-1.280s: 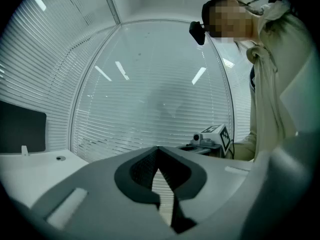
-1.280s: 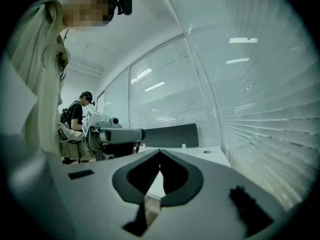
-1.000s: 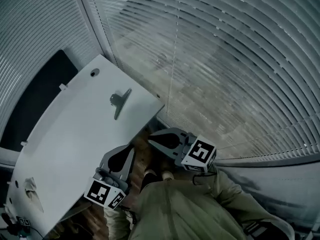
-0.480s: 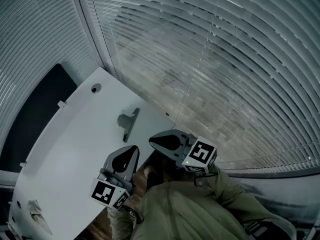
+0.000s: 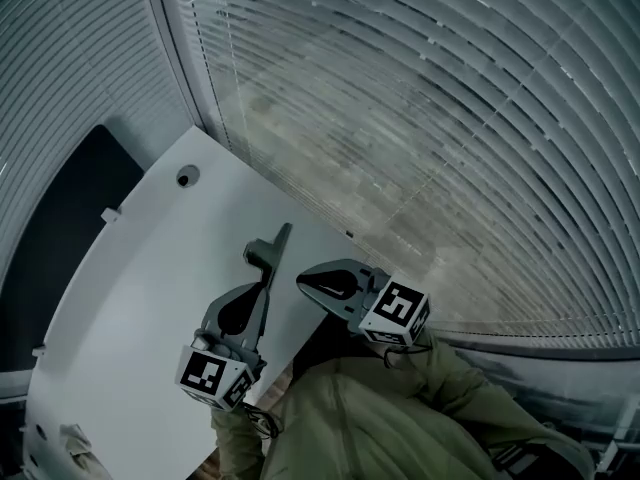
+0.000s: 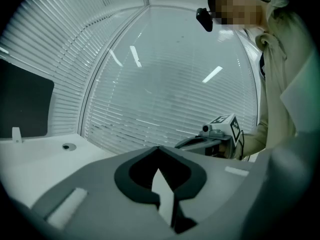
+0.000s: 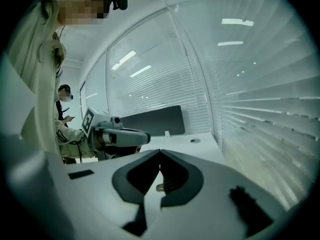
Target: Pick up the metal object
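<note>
The metal object [image 5: 268, 254], a dark grey clip with a long handle, lies on the white table [image 5: 140, 298] near its window-side edge. My left gripper [image 5: 264, 288] is shut and empty, and its tips are just short of the clip's near end. In its own view the left gripper [image 6: 159, 148] shows closed jaws that hide the clip. My right gripper [image 5: 300, 281] hangs at the table's edge, to the right of the clip, also shut and empty. The right gripper [image 7: 160, 152] has its tips together, with a small brownish thing I cannot identify behind them.
Window blinds [image 5: 420, 138] run along the table's far side. There is a round hole [image 5: 184, 177] near the table's far corner. A dark panel [image 5: 60, 228] stands past the left edge. Crumpled paper [image 5: 78, 438] lies at the near left. Another person [image 7: 65, 120] stands behind.
My left gripper has moved forward over the table, up to the clip. The head view has shifted, so the table and clip sit closer to both grippers. The right gripper has hardly moved.
</note>
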Available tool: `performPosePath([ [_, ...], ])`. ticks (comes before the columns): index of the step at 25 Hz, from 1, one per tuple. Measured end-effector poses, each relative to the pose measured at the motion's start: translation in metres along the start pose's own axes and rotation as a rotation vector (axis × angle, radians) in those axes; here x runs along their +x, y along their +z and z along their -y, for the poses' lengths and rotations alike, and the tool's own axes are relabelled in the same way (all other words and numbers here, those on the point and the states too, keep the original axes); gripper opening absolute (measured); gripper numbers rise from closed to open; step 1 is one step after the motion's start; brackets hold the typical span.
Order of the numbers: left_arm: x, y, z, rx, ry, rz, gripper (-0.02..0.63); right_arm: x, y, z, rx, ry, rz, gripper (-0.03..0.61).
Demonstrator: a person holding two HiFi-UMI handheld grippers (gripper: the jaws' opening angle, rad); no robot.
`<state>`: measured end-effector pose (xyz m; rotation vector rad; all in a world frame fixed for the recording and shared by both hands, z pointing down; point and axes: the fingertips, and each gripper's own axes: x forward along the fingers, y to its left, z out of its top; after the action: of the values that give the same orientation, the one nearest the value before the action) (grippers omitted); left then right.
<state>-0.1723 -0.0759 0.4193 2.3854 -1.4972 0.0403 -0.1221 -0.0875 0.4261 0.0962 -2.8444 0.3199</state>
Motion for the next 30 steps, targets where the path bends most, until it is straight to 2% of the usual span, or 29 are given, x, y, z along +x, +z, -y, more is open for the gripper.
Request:
performPosePath([
  [4,0.008,-0.018,-0.022,-0.040,0.022,-0.046,0.006,0.014,-0.012,0.011,0.038,0.009,-0.034,0.003],
  [11,0.030,-0.050,-0.063,-0.088,0.079,-0.164,0.012,0.050,-0.036,0.056,0.107,0.006,-0.100,0.003],
  [16,0.051,-0.079,-0.100,-0.163,0.155,-0.252,0.112,0.068,-0.051,0.077,0.149,0.017,-0.130,0.003],
  [20,0.070,-0.100,-0.106,-0.214,0.130,-0.328,0.155,0.078,-0.066,0.092,0.169,0.010,-0.179,0.003],
  [26,0.086,-0.114,-0.106,-0.190,0.109,-0.408,0.155,0.088,-0.078,0.105,0.188,0.011,-0.221,0.003],
  [28,0.091,-0.113,-0.104,-0.197,0.087,-0.418,0.144,0.090,-0.079,0.108,0.191,0.014,-0.226,0.003],
  [30,0.094,-0.113,-0.101,-0.215,0.061,-0.424,0.106,0.092,-0.078,0.110,0.188,0.019,-0.225,0.003],
])
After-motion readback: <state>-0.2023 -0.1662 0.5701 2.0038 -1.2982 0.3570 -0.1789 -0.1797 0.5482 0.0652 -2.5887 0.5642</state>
